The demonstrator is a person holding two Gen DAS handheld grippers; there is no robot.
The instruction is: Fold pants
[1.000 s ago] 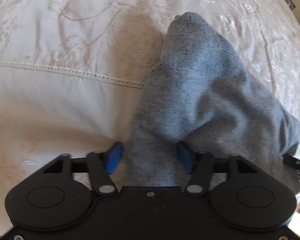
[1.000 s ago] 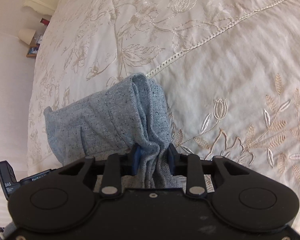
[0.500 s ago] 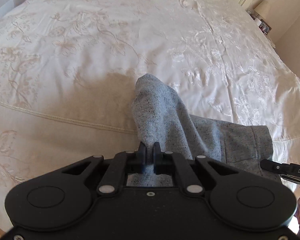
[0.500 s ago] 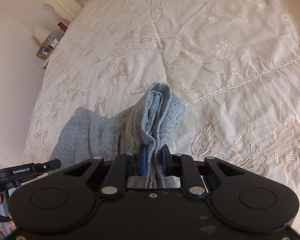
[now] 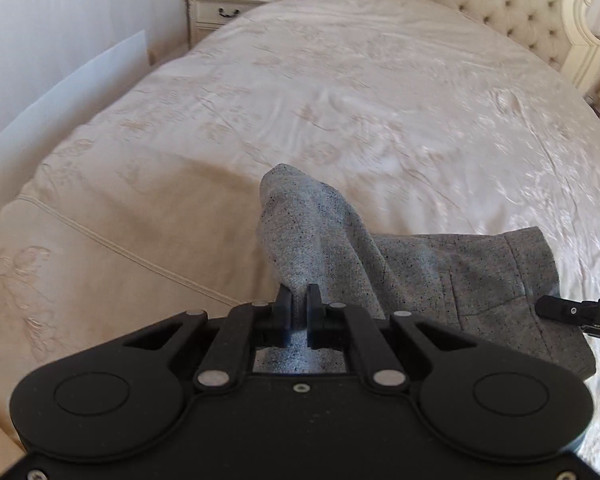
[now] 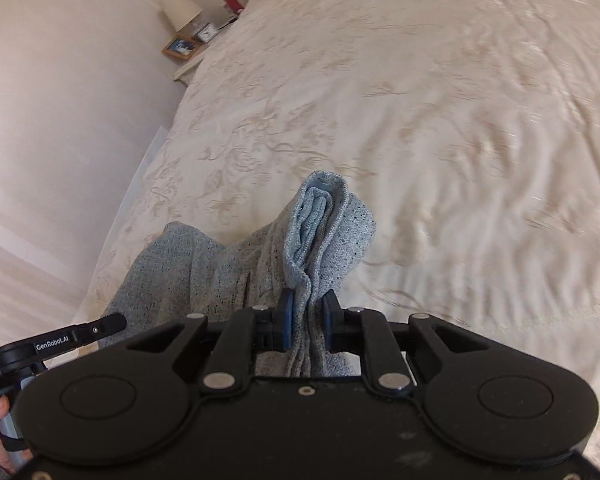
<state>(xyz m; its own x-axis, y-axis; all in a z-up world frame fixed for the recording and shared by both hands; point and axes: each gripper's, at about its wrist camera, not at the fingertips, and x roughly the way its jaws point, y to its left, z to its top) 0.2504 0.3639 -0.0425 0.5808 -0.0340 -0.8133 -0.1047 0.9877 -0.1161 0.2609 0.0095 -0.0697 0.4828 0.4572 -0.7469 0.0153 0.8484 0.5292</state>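
Both tongs are clenched on the pants [image 5: 420, 264], one at each end of the same edge. L gripper [image 5: 299, 312], lower centre of its view: jaws nearly touching, a thin bit of grey cloth pinched between them. R gripper [image 6: 308, 322], lower centre of its view: jaws a little apart, biting a thicker bunch w/ several layers showing. Each also shows at the edge of the other's view: R tip at right in the left view, L arm at lower left in the right view.

Pants hang lifted betw. the two grips, above the bed [image 5: 340, 92]; grey cloth fills the mid-lower part of both views, a peak standing up past each set of jaws. Whether any part touches the cover can't be told.

Step in hand, as I read it: carry the held edge over to lay a fold. To do it well:
- keep both grips tight; L bite is thin, so don't jerk or it may slip out
- keep the two grippers level w/ each other & cloth taut betw. them, so the fold line comes straight
- lower onto open bedcover, mid-frame, away from the nightstand [image 5: 220, 4] at upper left
- let the hanging part land first, then bring the edge down over it, corners matched
- release only once it lies flat; R bunch may need smoothing after.
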